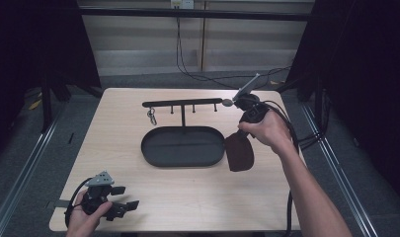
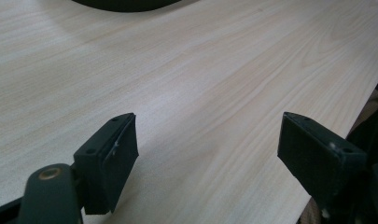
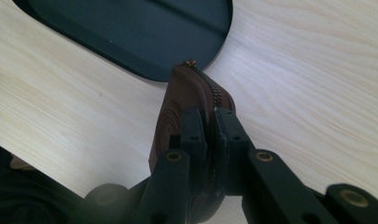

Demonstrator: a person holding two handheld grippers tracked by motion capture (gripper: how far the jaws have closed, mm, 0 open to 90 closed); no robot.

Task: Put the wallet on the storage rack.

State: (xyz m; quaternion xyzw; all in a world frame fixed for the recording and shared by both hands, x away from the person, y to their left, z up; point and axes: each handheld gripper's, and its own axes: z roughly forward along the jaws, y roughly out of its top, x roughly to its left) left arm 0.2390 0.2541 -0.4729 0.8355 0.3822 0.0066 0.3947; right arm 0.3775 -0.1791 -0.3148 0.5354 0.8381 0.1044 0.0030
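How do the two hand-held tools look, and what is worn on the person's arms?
Both tools are black. The left tool has a grey three-cornered plate on top and a black cable looping behind it. Its flat rectangular pads are fixed with small screws. The right tool has the same grey plate and thick black cables trailing past the wrist. Brass-coloured pivot pins show on its linkage. Both forearms are bare, without sleeves.

Pale wood-grain table [image 1: 187,187], matt black tray [image 1: 182,160]

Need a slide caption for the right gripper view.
Right gripper shut on a brown zip pouch beside the black tray.
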